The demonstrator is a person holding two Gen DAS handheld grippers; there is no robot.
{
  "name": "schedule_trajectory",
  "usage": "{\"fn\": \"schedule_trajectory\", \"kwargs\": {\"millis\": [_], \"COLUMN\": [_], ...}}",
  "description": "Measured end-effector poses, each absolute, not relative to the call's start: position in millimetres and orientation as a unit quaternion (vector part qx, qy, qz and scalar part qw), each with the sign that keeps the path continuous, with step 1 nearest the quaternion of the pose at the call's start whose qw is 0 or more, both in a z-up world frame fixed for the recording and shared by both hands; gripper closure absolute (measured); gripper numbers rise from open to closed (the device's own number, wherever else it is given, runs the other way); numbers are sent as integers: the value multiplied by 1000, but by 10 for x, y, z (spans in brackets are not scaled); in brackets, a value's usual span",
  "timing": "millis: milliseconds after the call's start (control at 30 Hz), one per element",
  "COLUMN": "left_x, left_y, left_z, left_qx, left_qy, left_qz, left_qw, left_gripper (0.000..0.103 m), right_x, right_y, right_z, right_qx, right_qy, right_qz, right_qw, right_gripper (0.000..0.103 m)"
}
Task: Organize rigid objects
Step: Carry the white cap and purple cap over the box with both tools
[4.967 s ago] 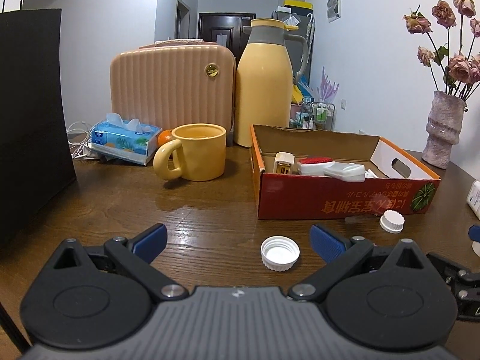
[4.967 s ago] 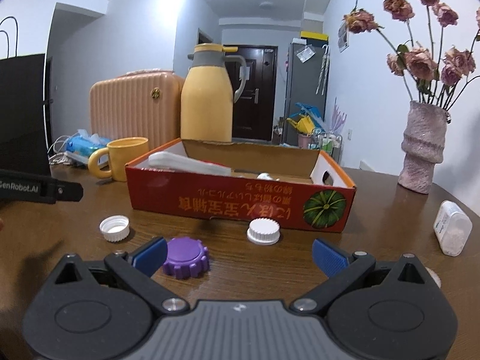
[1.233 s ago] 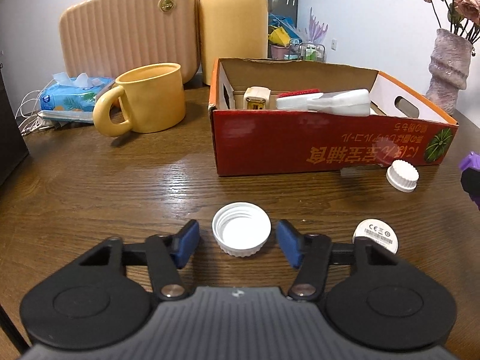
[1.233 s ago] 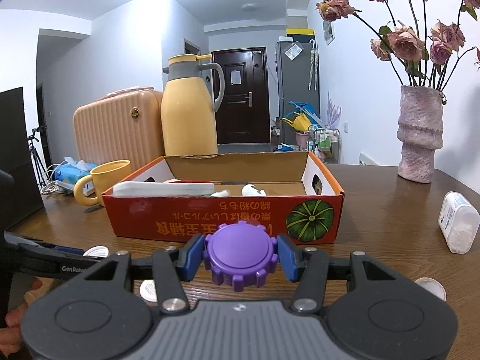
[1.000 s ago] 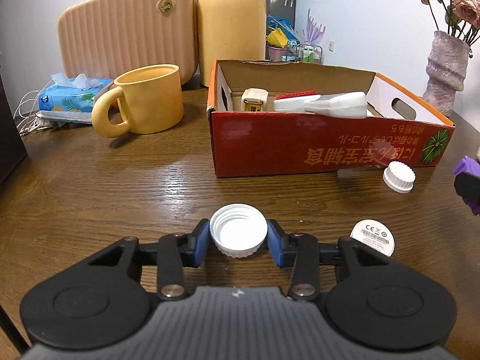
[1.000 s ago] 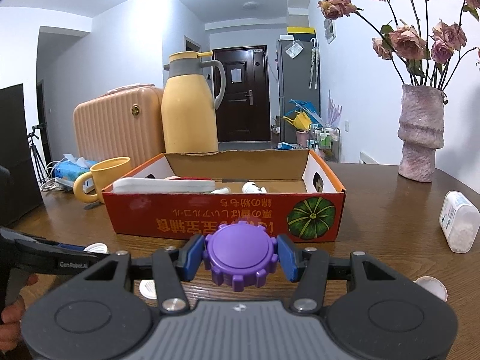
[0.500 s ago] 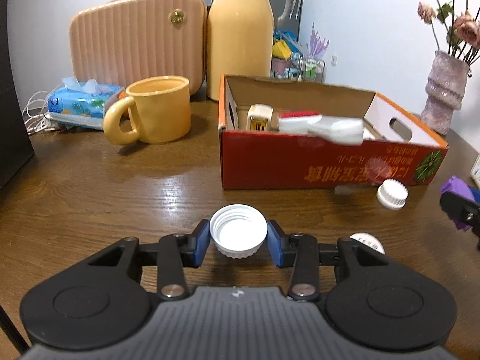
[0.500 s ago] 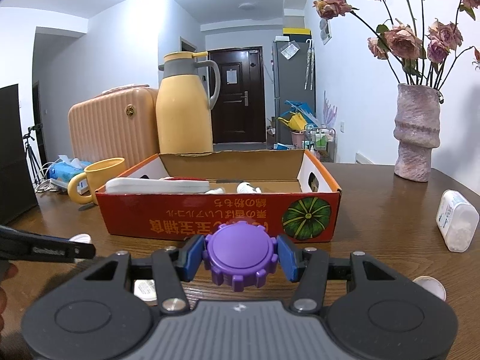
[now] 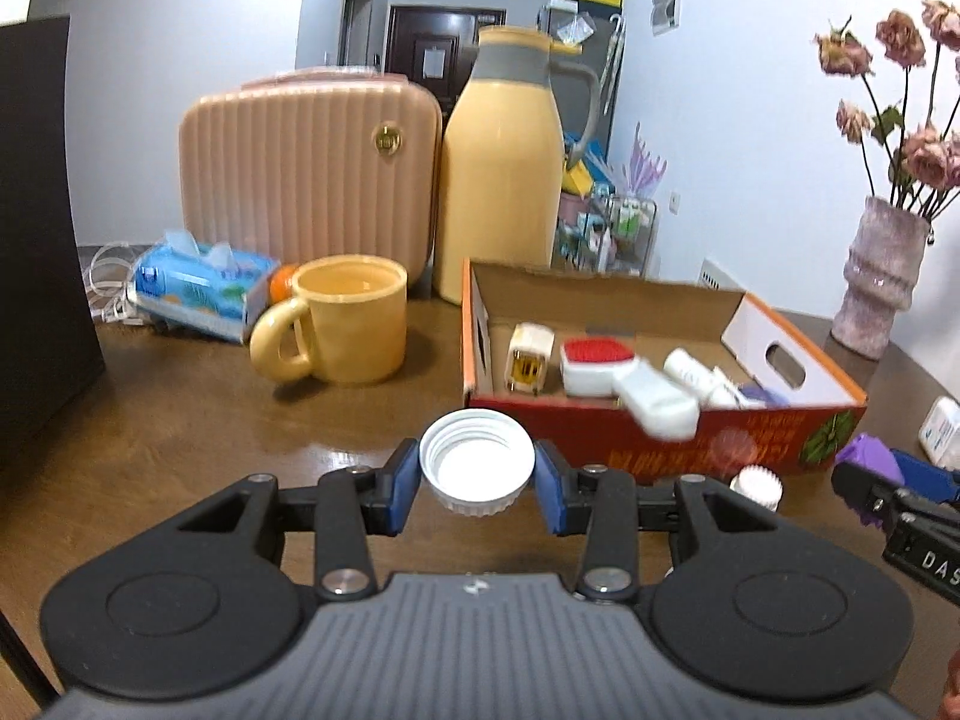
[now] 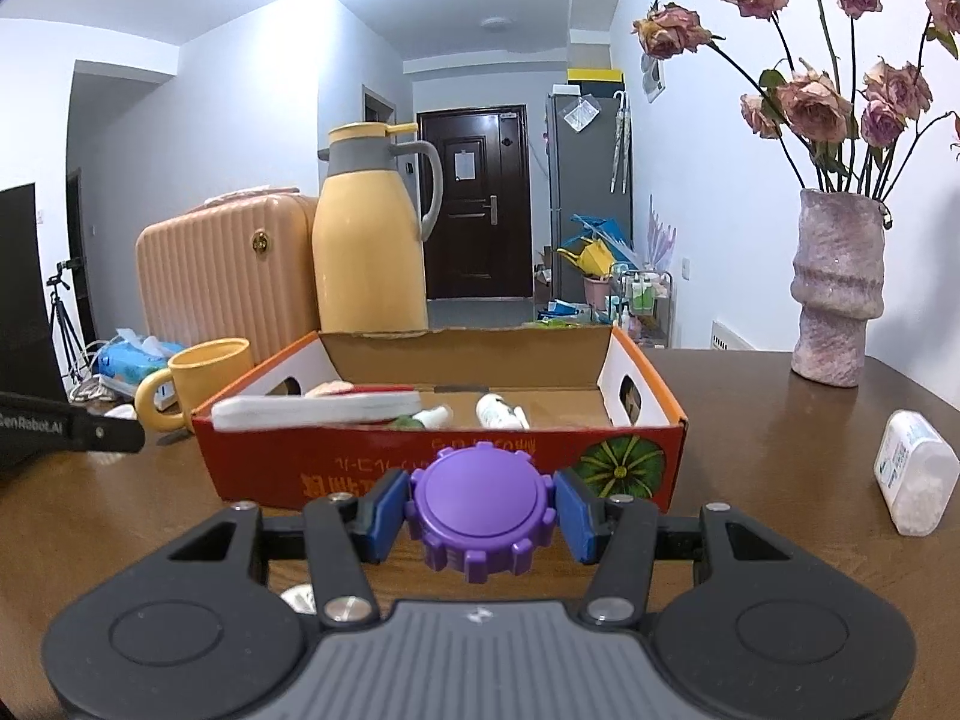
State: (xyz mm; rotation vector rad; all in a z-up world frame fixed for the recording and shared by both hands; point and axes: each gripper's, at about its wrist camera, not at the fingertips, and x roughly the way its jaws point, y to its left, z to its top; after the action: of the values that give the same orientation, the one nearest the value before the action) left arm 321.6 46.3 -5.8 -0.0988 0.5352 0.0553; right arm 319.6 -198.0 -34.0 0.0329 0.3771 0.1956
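My left gripper [image 9: 477, 477] is shut on a white bottle cap [image 9: 477, 468], open side up, held above the table in front of the red cardboard box [image 9: 690, 450]. My right gripper [image 10: 480, 510] is shut on a purple toothed lid [image 10: 480, 510], held just before the box's front wall [image 10: 360, 474]. The box holds a charger plug [image 9: 528, 357], a red-topped brush [image 9: 597, 360] and small white bottles [image 10: 498, 411]. The right gripper and purple lid also show at the right edge of the left wrist view [image 9: 870, 468].
A white ribbed cap [image 9: 756, 486] lies on the table before the box. A yellow mug [image 9: 342, 318], yellow thermos [image 9: 501, 180], pink case [image 9: 306, 174] and tissue pack [image 9: 198, 282] stand behind. A vase [image 10: 837, 288] and a white container [image 10: 915, 474] are at the right.
My left gripper closed on the white cap, then lifted it up and toward the box. My right gripper, holding the purple lid throughout, moved closer to the box.
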Motion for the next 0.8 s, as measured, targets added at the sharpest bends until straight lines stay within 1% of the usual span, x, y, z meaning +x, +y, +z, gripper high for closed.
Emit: {"fn": "schedule_trajectory", "kwargs": {"millis": [367, 800], "left_x": [3369, 3700], "left_y": [365, 78], "left_z": [265, 352], "left_qx": [-60, -74], "left_qy": [226, 215], "left_qz": [15, -8], "left_qw": [972, 974], "left_gripper": [62, 62], "right_x": [3394, 3725], "right_y": [-1942, -1853], "right_z": [-143, -148], "right_qx": [19, 28], "right_qy": [165, 158], "right_qz": [91, 83], "right_qw": [982, 984], "right_gripper": [51, 51]}}
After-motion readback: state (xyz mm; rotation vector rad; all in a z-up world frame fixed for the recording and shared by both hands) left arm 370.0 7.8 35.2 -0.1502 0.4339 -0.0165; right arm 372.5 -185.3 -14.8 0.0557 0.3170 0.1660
